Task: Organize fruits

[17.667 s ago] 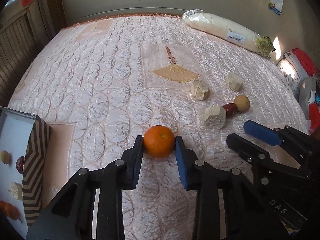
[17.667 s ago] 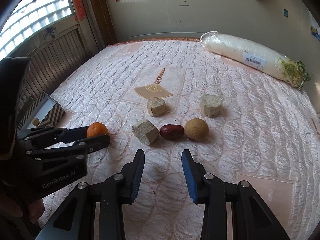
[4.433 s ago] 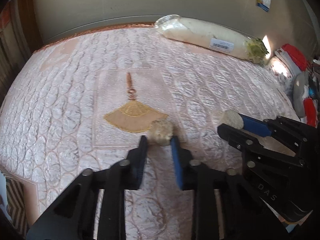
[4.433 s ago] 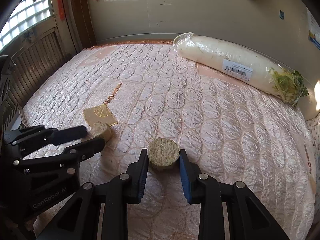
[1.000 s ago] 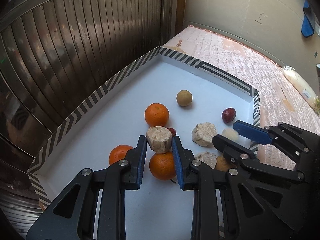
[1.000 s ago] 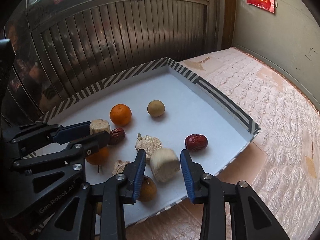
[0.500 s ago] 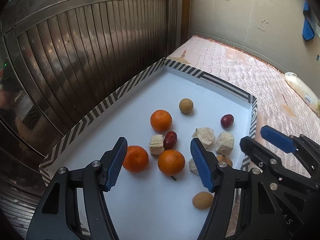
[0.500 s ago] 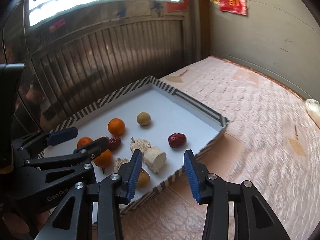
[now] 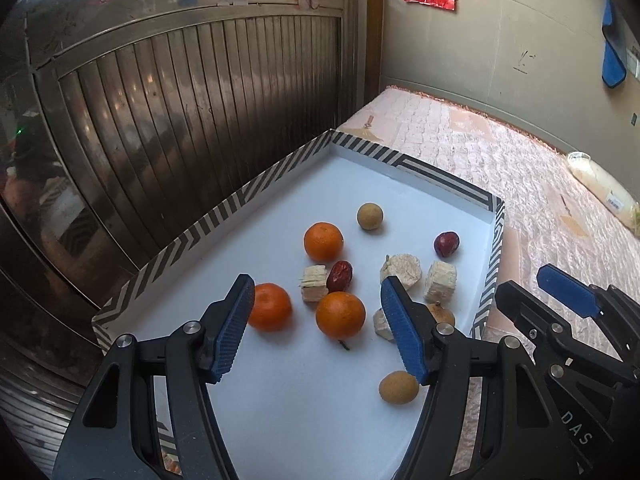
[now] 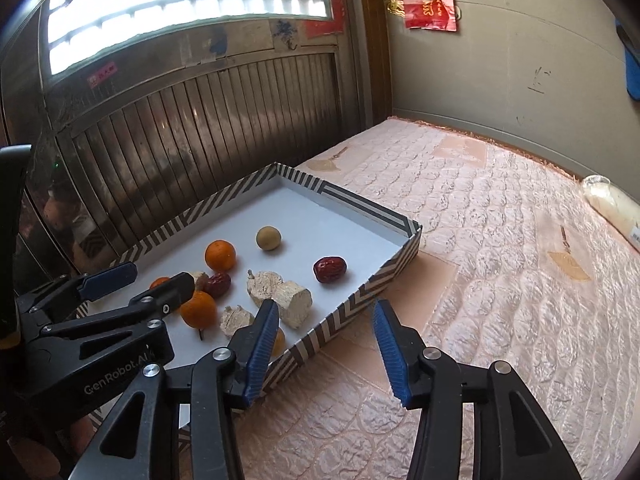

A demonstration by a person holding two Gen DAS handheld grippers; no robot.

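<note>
The striped box [image 9: 224, 208] sits on the pink bed cover [image 10: 500, 240], right beside the dark metal door [image 9: 180, 92]. All the fruit is inside the box.

Going left to right in the left wrist view, the box holds three oranges: one [image 9: 269, 306] by the left wall, one [image 9: 323, 241] farther back, and one [image 9: 340, 314] nearest the camera with a little stem poking toward it. There are two dark red dates. One [image 9: 340, 276] lies in the middle of the box, its long side running from front to back and a bit tilted. The other [image 9: 446, 244] lies near the right wall. There are three round tan fruits: one [image 9: 369, 216] at the back, one [image 9: 440, 313] partly hidden behind a blue pad, and one [image 9: 398, 387] at the front. There are four pale chunky pieces: a small one [image 9: 314, 277] touching the middle date, a fat one [image 9: 403, 267], a short round one [image 9: 440, 276] lying on its side with its flat end toward the right wall, and one [image 9: 381, 323] mostly hidden.

The left tongs [image 9: 320, 320] hang over the box, wide open, holding nothing. The front orange shows in the gap far below them.

The right tongs [image 10: 326, 346] are over the box's right wall and the bed cover. Their jaws are opening, and nothing is between them.

A long white bundle [image 9: 600, 184] lies far off on the bed cover, well away from the box.
</note>
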